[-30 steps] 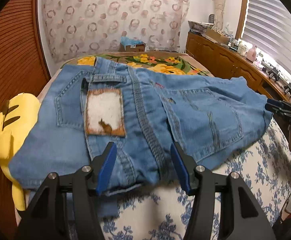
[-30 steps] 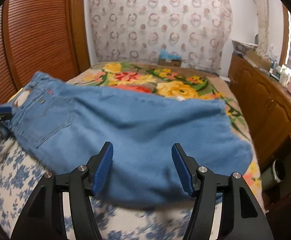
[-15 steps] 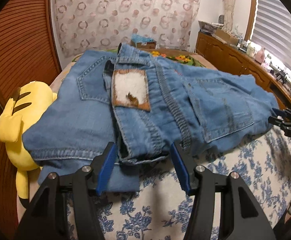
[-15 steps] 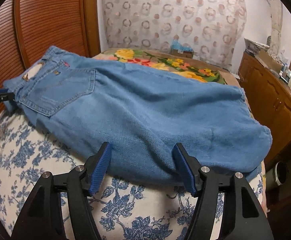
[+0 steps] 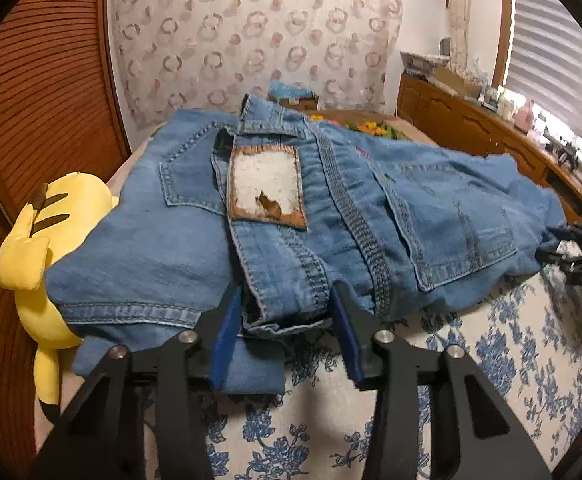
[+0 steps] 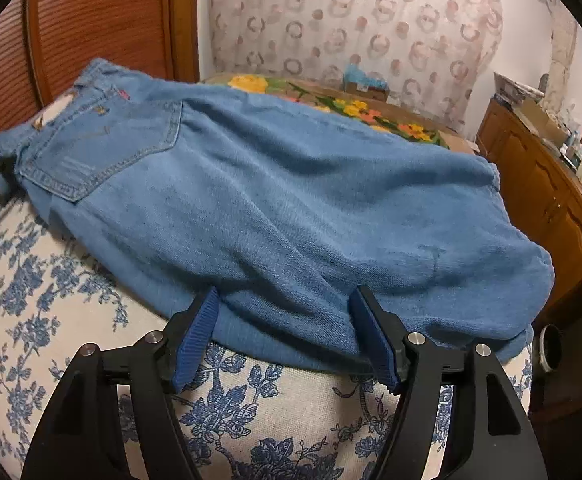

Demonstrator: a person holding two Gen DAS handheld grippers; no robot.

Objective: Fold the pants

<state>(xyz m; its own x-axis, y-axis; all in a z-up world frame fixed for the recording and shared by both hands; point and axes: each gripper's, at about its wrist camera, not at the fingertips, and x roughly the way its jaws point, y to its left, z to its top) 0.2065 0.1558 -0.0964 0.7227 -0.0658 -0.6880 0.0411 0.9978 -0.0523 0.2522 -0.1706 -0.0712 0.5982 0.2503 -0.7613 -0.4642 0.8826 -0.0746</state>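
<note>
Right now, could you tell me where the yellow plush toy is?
In the left wrist view, the yellow plush toy lies at the bed's left edge, against the wooden wall, partly under the jeans.

No text, brand or number can be read. The worn patch [image 5: 267,190] on the jeans [image 5: 371,216] waistband is blank, and the small red tab [image 6: 123,95] perhaps bears lettering, too tiny to make out.
</note>
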